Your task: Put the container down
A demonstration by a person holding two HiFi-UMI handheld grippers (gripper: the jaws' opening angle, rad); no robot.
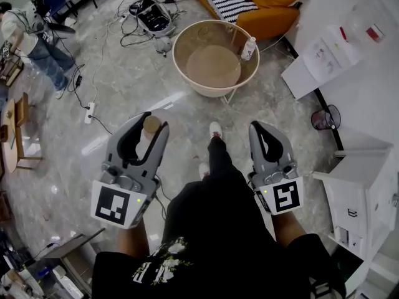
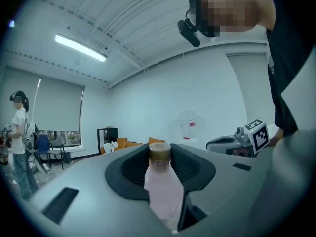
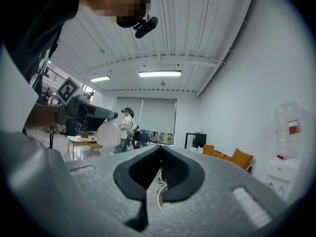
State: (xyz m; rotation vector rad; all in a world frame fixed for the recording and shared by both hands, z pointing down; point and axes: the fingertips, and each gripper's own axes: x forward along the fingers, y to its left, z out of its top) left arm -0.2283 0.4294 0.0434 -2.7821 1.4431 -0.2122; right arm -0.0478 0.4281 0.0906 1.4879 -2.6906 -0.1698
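The container is a small clear bottle (image 1: 149, 129) of pale pink liquid with a brown cap. My left gripper (image 1: 148, 128) is shut on it and holds it upright above the floor. In the left gripper view the bottle (image 2: 163, 189) fills the gap between the dark pads, with its cap at the tips. My right gripper (image 1: 262, 131) hangs beside my right leg, shut with nothing in it; its pads meet in the right gripper view (image 3: 160, 158). That view also shows the bottle (image 3: 107, 134) at the left, held in the left gripper.
A round beige tub (image 1: 215, 80) on thin legs stands ahead, with another bottle (image 1: 249, 48) at its right rim. Behind it is an orange sofa (image 1: 268, 5). Cables and a power strip (image 1: 90, 112) lie at the left. White cabinets (image 1: 368, 192) and a mesh bin (image 1: 326, 117) stand at the right.
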